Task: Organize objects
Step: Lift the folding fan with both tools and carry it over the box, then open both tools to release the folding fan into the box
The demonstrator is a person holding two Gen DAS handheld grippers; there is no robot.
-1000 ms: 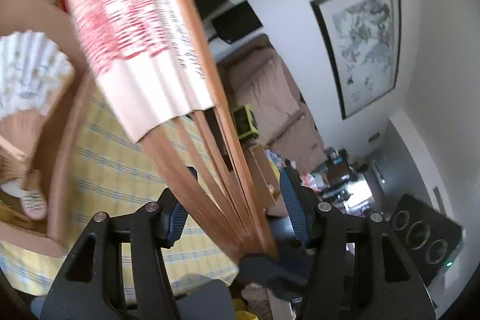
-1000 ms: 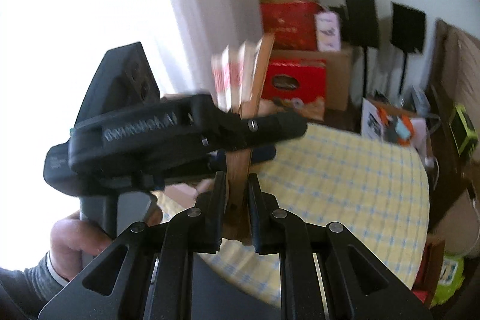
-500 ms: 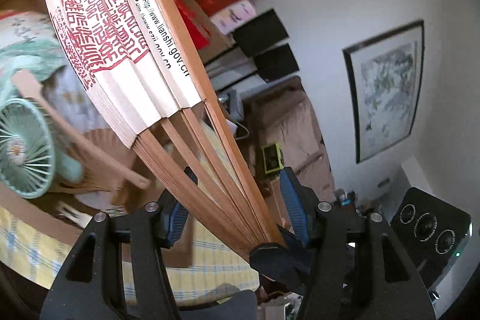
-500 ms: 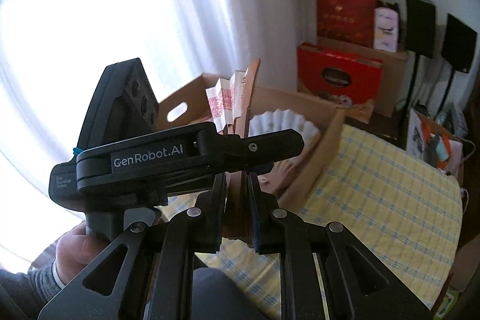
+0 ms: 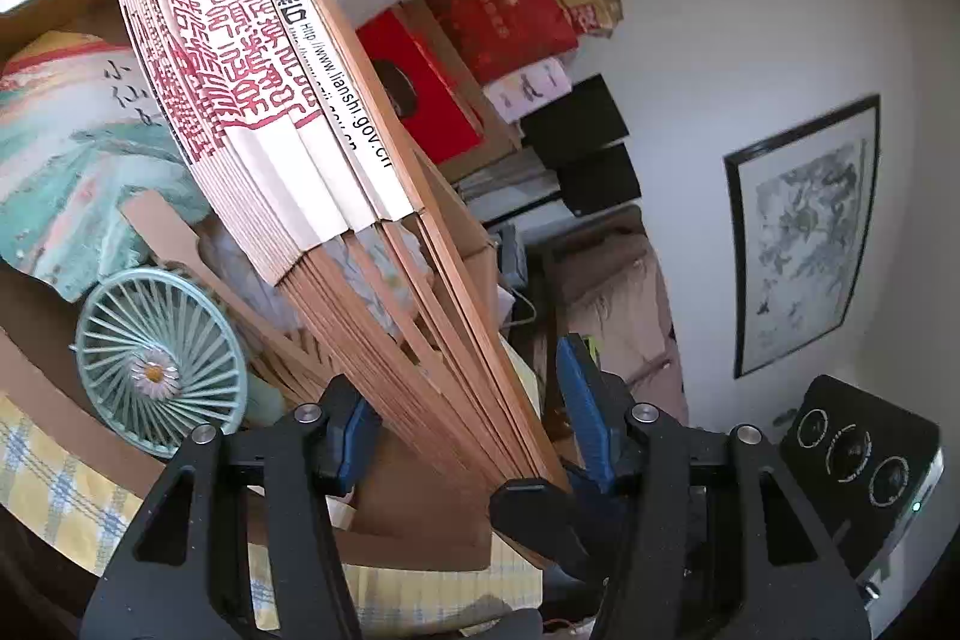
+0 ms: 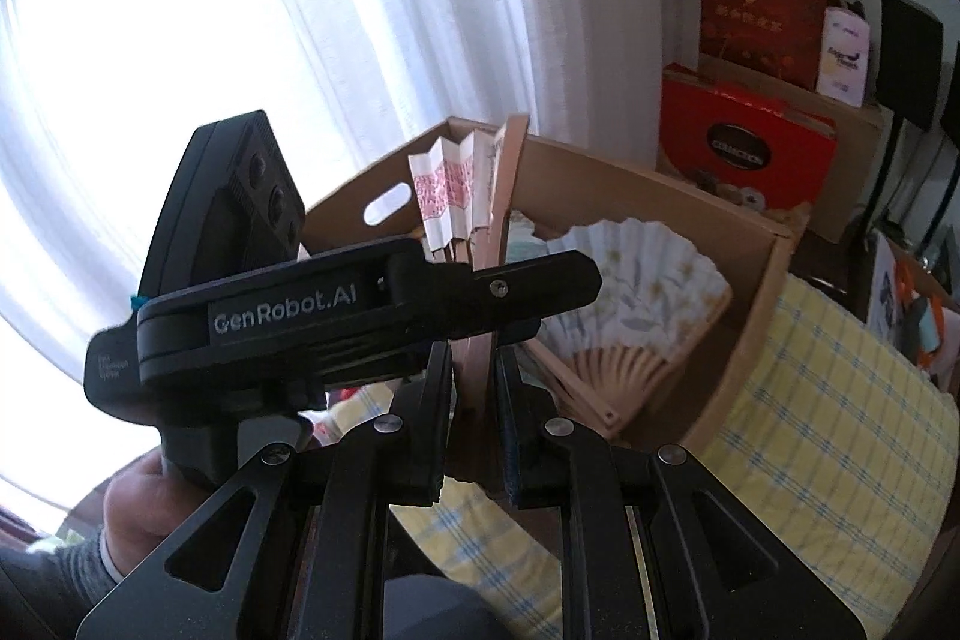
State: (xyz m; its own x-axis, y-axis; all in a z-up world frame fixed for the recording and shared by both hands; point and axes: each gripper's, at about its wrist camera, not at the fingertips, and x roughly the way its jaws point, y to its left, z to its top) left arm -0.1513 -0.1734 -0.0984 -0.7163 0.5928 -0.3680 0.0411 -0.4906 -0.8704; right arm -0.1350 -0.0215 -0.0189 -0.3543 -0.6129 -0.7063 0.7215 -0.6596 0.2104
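- Box point(image 6: 750, 328): stiff cardboard, already holding fans, at 12 o'clock.
- Fan point(image 5: 360, 232): light, ribs stiff, paper tears easily; grasp the ribs near the pivot.
- Right gripper point(image 6: 474, 400): clamped on the fan's ribs.
- Left gripper point(image 5: 462, 430): fingers apart, the ribs between them and against the left pad.

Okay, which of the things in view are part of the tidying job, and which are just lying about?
Part of the job:
- folding paper fan with red seal script and wooden ribs
- brown cardboard box
- left tool
- right tool

Lying about:
- red gift boxes
- framed ink painting
- yellow checked tablecloth
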